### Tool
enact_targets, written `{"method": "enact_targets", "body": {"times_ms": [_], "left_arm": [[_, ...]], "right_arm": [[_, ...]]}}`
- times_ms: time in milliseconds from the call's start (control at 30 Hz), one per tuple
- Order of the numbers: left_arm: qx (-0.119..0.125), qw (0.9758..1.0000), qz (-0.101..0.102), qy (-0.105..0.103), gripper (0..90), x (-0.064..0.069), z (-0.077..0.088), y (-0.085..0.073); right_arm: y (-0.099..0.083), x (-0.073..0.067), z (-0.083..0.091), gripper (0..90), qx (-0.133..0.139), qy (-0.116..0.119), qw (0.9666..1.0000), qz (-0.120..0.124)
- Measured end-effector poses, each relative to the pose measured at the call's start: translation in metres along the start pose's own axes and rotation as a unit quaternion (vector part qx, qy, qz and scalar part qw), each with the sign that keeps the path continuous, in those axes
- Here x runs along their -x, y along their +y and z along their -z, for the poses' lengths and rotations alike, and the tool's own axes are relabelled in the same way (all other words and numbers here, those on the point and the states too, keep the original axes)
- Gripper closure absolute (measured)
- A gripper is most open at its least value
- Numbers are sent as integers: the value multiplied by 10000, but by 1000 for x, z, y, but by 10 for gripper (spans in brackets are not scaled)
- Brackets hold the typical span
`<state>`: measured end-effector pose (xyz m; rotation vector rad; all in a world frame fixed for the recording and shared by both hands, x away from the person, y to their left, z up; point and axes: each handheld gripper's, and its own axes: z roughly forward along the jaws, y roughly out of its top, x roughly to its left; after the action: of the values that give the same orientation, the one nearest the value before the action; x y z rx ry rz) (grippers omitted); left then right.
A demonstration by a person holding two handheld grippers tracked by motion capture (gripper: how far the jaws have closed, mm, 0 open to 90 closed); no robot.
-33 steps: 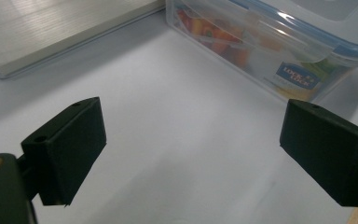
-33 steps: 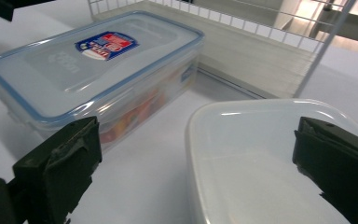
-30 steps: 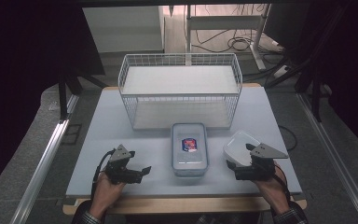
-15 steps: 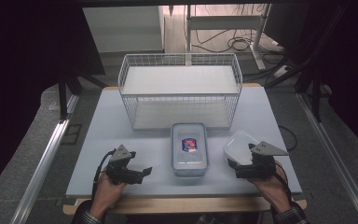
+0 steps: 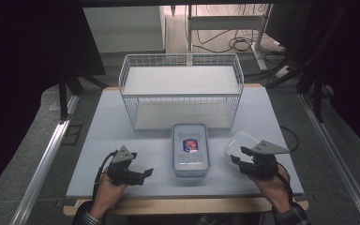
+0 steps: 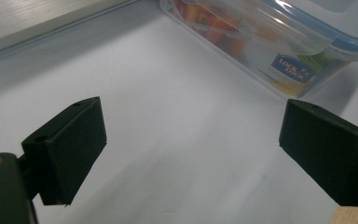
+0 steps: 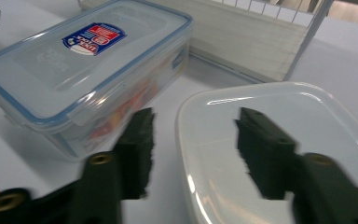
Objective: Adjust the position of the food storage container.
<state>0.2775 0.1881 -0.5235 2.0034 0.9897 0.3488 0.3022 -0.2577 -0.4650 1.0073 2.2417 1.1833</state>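
A clear food box (image 5: 190,150) with a blue-sealed lid and a red and blue label lies at the middle of the table, with colourful contents showing through its wall (image 6: 261,42). To its right lies a shallow white plastic tub (image 5: 238,142). My right gripper (image 5: 239,155) is open over the tub's near left corner (image 7: 223,121); one jaw stands outside the rim and the other above the tub's top. My left gripper (image 5: 143,174) rests low on the table left of the food box, open wide (image 6: 191,126) with nothing between its jaws.
A white wire basket (image 5: 180,89) stands at the back of the table, just behind the food box (image 7: 79,56). The pale table top (image 5: 112,126) has bare room at the left. Its wooden front edge (image 5: 183,204) runs under both hands.
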Motion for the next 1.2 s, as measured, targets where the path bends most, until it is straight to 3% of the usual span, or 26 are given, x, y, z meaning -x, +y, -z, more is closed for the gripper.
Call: {"method": "enact_targets", "body": {"times_ms": [33,67,200,367,533,633,667,867,967,1100,1167,1200], "left_arm": [[-3,10000,-15,-8,73,1,0,0],[-6,10000,-64,-15,74,2,0,0],[-15,10000,-97,-4,74,2,0,1],[-43,9999,-105,-19,75,2,-1,0],[-109,9997,-215,-16,76,4,-2,0],[-147,9996,-234,-11,76,5,-3,0],[-145,9996,-235,-10,76,5,-3,0],[-142,9997,-214,25,76,4,-3,0],[-130,9997,-195,34,76,4,-3,0],[-136,9998,-163,46,75,3,-3,0],[-137,9998,-140,41,75,4,-3,0],[-146,9998,-135,43,75,4,-3,0]], "right_arm": [[1,-1,-1,626,-63,49,10000,49],[4,-4,-5,744,-138,98,9998,118],[9,-11,-15,851,-209,210,9992,281],[12,-18,-26,888,-362,315,9978,452],[9,-20,-35,889,-638,244,9959,594],[5,-13,-29,891,-703,183,9955,608],[2,-8,-23,891,-692,289,9960,482],[-11,5,-7,891,-825,185,9958,349],[-16,15,2,891,-874,-10,9957,305],[-22,33,13,892,-899,-302,9954,125],[-26,45,20,892,-898,-471,9948,-77],[-26,45,20,892,-898,-471,9948,-77]]}}
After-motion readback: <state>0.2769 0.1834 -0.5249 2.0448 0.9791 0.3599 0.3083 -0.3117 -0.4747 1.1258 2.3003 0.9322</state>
